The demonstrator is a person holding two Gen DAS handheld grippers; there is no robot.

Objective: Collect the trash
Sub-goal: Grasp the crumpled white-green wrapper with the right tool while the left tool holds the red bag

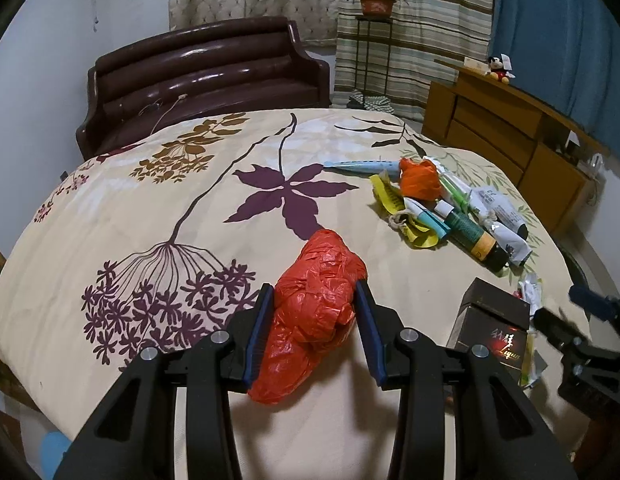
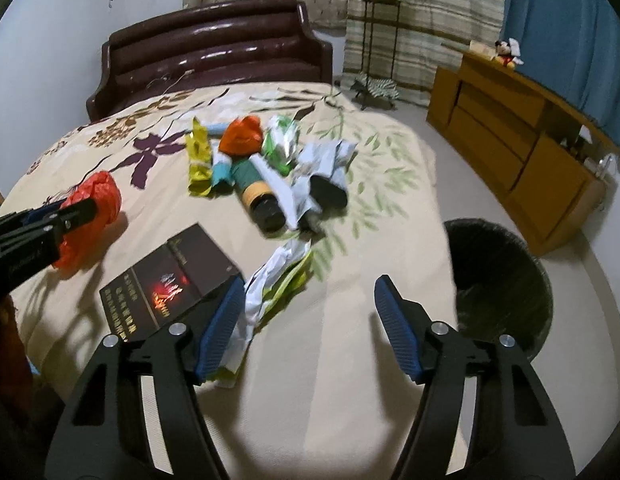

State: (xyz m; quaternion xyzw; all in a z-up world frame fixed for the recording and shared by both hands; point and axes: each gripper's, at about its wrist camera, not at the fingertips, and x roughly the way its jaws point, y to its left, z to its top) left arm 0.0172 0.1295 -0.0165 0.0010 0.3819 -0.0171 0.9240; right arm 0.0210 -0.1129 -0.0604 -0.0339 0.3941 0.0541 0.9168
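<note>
Left gripper (image 1: 314,312): blue pads pressed against both sides of a crumpled red plastic bag (image 1: 315,298), pinching it over the near part of the bed (image 1: 150,208); whether the bag is lifted clear of the quilt cannot be told.
Right gripper (image 2: 310,320): jaws spread wide, nothing between them; its left pad sits just beside a crumpled white-and-green wrapper (image 2: 270,280) near the bed's near right edge.
Black box (image 2: 170,280): lies flat at the near edge, between the two grippers, touching the wrapper's side.
Trash heap: toward the bed's right edge, farther in — an orange bag wad (image 2: 242,136), yellow wrapper (image 2: 200,160), dark green bottle (image 2: 258,196), white pouches, a blue-capped tube.
Bin (image 2: 501,284): dark waste basket on the floor, just off the bed's right edge, beside the right gripper.
Risk, bag: thin film is slippery and springy; in my judgement it could slide out during the swing to the bin.
Risk, wrapper: light foil may be pushed away by the pad rather than caught.
Risk, bottle: round; a nudge could roll it off the edge.
</note>
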